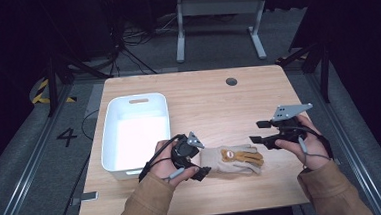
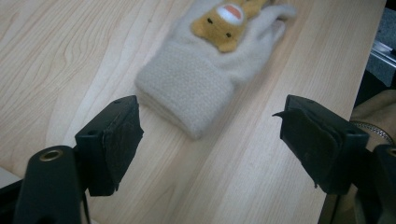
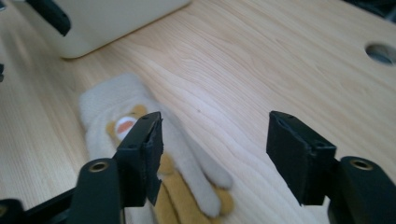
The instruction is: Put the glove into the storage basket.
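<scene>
A small cream glove [image 1: 231,159] with an orange animal face and tan fingers lies flat on the wooden table [image 1: 203,101], near its front edge. My left gripper [image 1: 203,171] is open at the glove's cuff; in the left gripper view the cuff [image 2: 191,86] lies just ahead of the wide-apart jaws, between them, untouched. My right gripper [image 1: 258,139] is open just right of the glove's fingers. In the right gripper view the glove [image 3: 135,135] lies below and behind the left jaw, and nothing is between the jaws.
A white plastic bin [image 1: 136,131] stands at the table's left; its corner [image 3: 102,23] appears in the right gripper view. A round cable hole [image 1: 231,81] sits at the table's far side. Beyond the table are a desk frame [image 1: 218,20] and floor cables.
</scene>
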`<state>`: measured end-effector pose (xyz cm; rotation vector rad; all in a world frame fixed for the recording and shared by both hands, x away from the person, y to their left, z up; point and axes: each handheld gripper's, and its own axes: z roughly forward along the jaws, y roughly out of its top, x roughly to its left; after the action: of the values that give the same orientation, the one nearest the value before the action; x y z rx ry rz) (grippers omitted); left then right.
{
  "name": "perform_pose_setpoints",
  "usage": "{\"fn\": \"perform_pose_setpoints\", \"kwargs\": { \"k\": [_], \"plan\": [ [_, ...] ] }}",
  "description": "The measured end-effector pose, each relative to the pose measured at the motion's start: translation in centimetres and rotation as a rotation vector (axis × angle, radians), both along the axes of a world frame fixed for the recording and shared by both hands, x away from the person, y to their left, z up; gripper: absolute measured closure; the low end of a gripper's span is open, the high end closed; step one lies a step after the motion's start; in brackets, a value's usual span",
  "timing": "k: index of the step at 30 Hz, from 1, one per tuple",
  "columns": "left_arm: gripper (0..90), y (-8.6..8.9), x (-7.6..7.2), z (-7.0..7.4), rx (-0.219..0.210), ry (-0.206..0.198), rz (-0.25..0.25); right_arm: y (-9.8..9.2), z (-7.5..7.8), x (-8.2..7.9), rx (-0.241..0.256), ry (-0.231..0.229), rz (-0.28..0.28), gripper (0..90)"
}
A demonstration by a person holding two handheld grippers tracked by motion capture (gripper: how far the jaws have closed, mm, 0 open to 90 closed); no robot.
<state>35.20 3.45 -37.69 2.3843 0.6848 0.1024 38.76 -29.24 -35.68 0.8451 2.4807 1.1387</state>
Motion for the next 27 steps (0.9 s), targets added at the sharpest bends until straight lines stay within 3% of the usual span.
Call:
{"fn": "perform_pose_setpoints", "kwargs": {
  "k": [2,3,6,10,12,22,26,27],
  "plan": [
    [24.4,-0.1,0.1,0.1,0.008,-0.006,-0.003,-0.4,0.0,0.0,0.012,0.026,-0.028,35.9],
    [24.9,-0.2,0.2,0.1,0.006,-0.010,0.000,-1.3,0.1,-0.1,0.029,0.062,-0.073,34.9],
    [24.8,-0.6,0.5,0.2,0.010,-0.016,-0.001,-2.2,0.3,-0.2,0.042,0.074,-0.113,32.4],
    [25.3,-0.9,0.6,0.2,0.042,-0.017,-0.024,-4.2,0.4,-0.3,0.052,0.046,-0.191,25.1],
    [25.9,-1.0,0.7,0.2,0.056,-0.018,-0.031,-4.5,0.4,-0.3,0.048,0.046,-0.202,24.4],
    [26.8,-1.0,0.9,0.4,0.039,-0.026,-0.032,-7.3,-0.7,0.5,0.059,0.037,-0.321,17.0],
    [27.8,-1.1,0.9,0.4,0.027,-0.025,-0.033,-8.0,-1.2,0.8,0.065,0.017,-0.367,19.7],
    [27.7,-1.2,0.8,0.4,0.026,-0.026,-0.038,-8.4,-1.6,1.0,0.040,0.019,-0.392,20.6]
  ]
}}
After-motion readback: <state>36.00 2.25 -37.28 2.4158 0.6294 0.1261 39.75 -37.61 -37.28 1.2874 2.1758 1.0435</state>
